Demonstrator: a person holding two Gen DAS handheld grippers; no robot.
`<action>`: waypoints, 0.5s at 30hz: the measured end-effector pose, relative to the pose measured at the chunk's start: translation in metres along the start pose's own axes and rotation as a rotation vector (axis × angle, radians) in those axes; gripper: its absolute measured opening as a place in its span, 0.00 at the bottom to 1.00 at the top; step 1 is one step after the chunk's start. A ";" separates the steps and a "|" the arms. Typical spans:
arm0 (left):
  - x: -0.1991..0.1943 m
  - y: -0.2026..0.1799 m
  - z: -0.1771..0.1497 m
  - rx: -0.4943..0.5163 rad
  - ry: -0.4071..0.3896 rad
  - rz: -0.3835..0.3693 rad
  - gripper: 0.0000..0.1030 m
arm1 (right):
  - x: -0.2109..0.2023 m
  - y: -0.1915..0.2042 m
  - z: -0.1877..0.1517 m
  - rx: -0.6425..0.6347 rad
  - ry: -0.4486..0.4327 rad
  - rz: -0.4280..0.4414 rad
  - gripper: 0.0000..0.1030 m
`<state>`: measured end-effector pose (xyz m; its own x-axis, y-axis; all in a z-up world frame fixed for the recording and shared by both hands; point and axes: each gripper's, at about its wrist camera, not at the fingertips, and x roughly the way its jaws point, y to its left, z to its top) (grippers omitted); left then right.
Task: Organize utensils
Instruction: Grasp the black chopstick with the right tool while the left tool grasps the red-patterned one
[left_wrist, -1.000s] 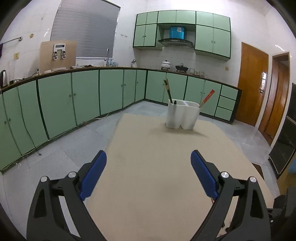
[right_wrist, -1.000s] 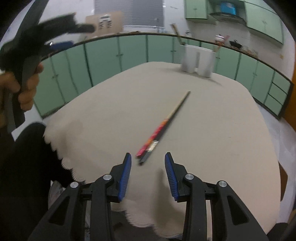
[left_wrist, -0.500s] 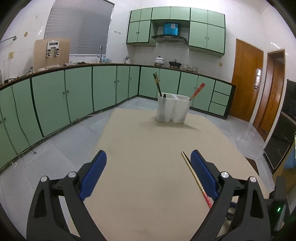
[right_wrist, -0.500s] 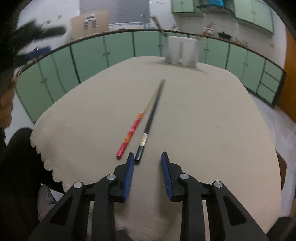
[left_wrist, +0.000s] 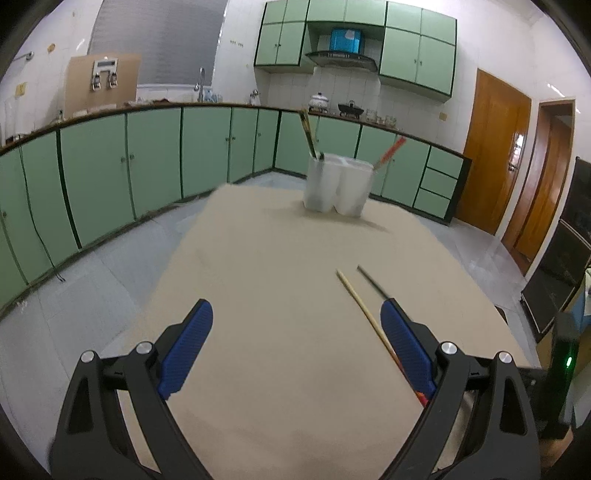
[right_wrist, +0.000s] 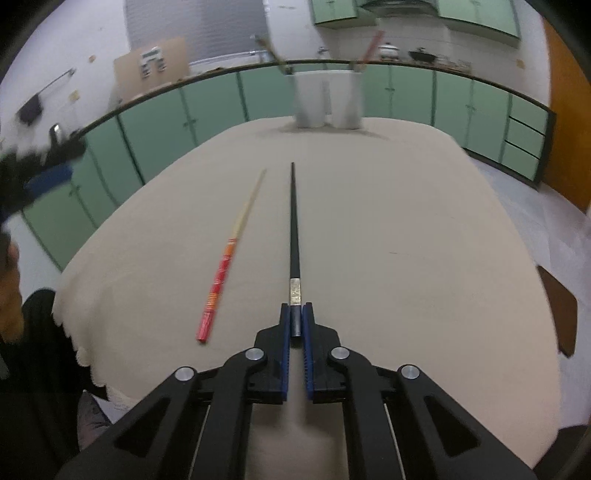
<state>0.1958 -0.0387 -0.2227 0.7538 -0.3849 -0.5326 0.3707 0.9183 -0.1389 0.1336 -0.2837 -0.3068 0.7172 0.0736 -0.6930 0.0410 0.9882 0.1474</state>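
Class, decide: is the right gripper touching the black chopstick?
Touching. The right wrist view shows the right gripper with both blue pads closed against the black chopstick's near end.

In the left wrist view the right pad (left_wrist: 406, 347) of the left tongs (left_wrist: 295, 347) covered the near ends of both chopsticks: the pale one (left_wrist: 360, 304) slid under it, and the black one (left_wrist: 371, 282) vanished behind its tip. In the right wrist view the black chopstick's (right_wrist: 294, 236) butt was buried between the pads of the right tongs (right_wrist: 295, 325). Far beyond them the holder (right_wrist: 327, 98) and the sticks in it were smeared. To the left, the left tongs (right_wrist: 48, 173) were a blur, cut by the edge.
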 end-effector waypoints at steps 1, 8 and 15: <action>0.002 -0.005 -0.005 0.001 0.011 -0.004 0.87 | -0.002 -0.006 -0.001 0.014 -0.002 -0.009 0.06; 0.027 -0.063 -0.049 0.011 0.088 -0.031 0.82 | -0.018 -0.048 -0.004 0.086 -0.026 -0.079 0.06; 0.053 -0.105 -0.085 0.091 0.179 -0.059 0.73 | -0.021 -0.053 -0.005 0.097 -0.034 -0.073 0.06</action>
<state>0.1509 -0.1481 -0.3070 0.6243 -0.4073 -0.6666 0.4649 0.8795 -0.1019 0.1130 -0.3370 -0.3042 0.7332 -0.0044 -0.6800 0.1599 0.9731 0.1661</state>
